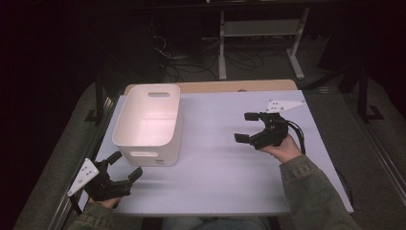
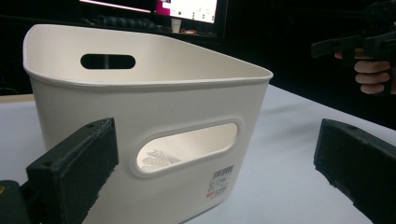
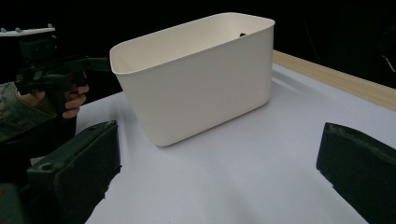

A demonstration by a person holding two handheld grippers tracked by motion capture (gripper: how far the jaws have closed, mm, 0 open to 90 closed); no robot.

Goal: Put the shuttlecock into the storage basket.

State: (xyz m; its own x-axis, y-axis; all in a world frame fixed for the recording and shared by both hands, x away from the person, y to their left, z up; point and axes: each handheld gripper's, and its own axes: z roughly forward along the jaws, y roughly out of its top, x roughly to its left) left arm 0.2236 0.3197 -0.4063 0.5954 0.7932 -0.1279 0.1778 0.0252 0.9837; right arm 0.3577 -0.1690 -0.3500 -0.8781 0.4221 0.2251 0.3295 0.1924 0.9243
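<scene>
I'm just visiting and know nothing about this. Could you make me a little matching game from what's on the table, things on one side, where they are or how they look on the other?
Things:
1. white plastic bin with cut-out handles
2. left black hand-held gripper
3. right black hand-held gripper
4. pale wooden strip

Descriptions:
A. along the table's far edge
B. open, just in front of the bin's near end
C. empty, on the table's left part
D. open, over the table's right part

Pairs: 1-C, 2-B, 3-D, 4-A
</scene>
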